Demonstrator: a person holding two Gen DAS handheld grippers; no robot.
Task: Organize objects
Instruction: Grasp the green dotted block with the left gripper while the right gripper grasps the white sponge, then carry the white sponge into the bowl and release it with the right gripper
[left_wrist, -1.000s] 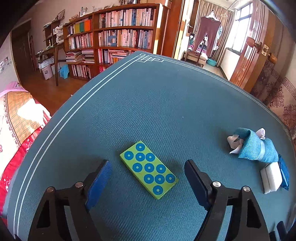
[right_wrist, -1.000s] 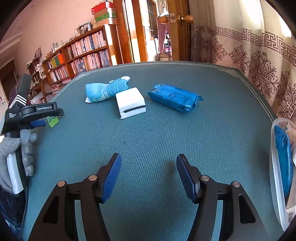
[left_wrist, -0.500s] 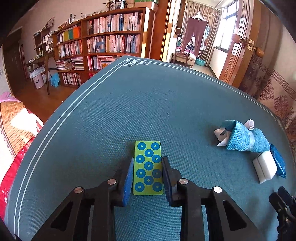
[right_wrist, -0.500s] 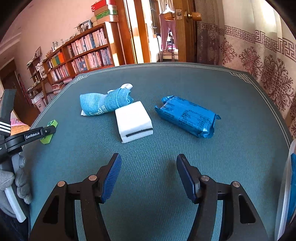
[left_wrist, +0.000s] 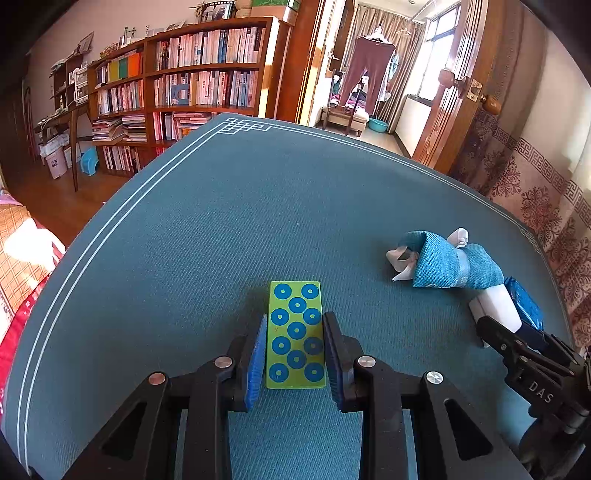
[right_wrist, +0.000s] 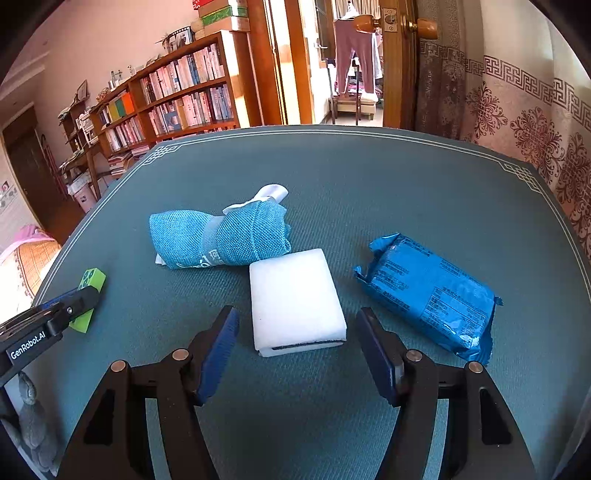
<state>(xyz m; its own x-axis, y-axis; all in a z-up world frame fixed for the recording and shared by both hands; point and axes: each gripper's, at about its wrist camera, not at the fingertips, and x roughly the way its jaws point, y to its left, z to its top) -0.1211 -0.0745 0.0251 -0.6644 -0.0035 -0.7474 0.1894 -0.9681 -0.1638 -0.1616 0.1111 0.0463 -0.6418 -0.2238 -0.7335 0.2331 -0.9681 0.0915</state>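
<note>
The worktop (left_wrist: 221, 229) lies bare toward its far edge. Left tongs (left_wrist: 294, 354) clamp the green block (left_wrist: 295, 332). Right tongs (right_wrist: 297, 349), jaws just widening, stand open and empty, the white sponge (right_wrist: 295, 295) just ahead between their tips.

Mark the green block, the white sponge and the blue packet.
green block (left_wrist: 295, 334), left wrist view, middle of its dotted top face
white sponge (right_wrist: 295, 295), right wrist view, centre of its top
blue packet (right_wrist: 428, 291), right wrist view, middle of the printed wrapper

Your left gripper (left_wrist: 295, 354) is clamped tight on the green block (left_wrist: 296, 332); your right gripper (right_wrist: 295, 347) hangs half open, jaws just widening.
</note>
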